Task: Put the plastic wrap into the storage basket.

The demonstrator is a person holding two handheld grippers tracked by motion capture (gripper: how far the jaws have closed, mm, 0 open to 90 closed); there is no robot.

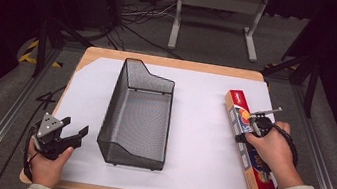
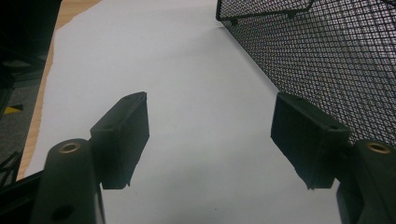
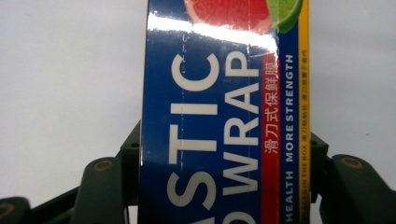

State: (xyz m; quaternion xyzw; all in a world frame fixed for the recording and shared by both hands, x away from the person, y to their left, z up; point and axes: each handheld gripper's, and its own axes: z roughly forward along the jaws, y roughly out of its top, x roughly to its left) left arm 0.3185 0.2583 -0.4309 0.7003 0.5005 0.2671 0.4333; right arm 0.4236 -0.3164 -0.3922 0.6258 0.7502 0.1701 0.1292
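1 black mesh basket (image 1: pixel 137 115), 1 plastic wrap box (image 1: pixel 247 139), 1 white sheet (image 1: pixel 196 129) on 1 wooden table (image 1: pixel 171 63), 2 grippers: left (image 1: pixel 73 133), right (image 1: pixel 247 134), 2 hands

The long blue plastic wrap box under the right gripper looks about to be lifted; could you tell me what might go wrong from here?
The right gripper straddles the long blue plastic wrap box near its middle, but if off-centre, an end may droop. Its glossy sides could slip. The box looks about as long as the black wire mesh basket, so it may catch the rim.
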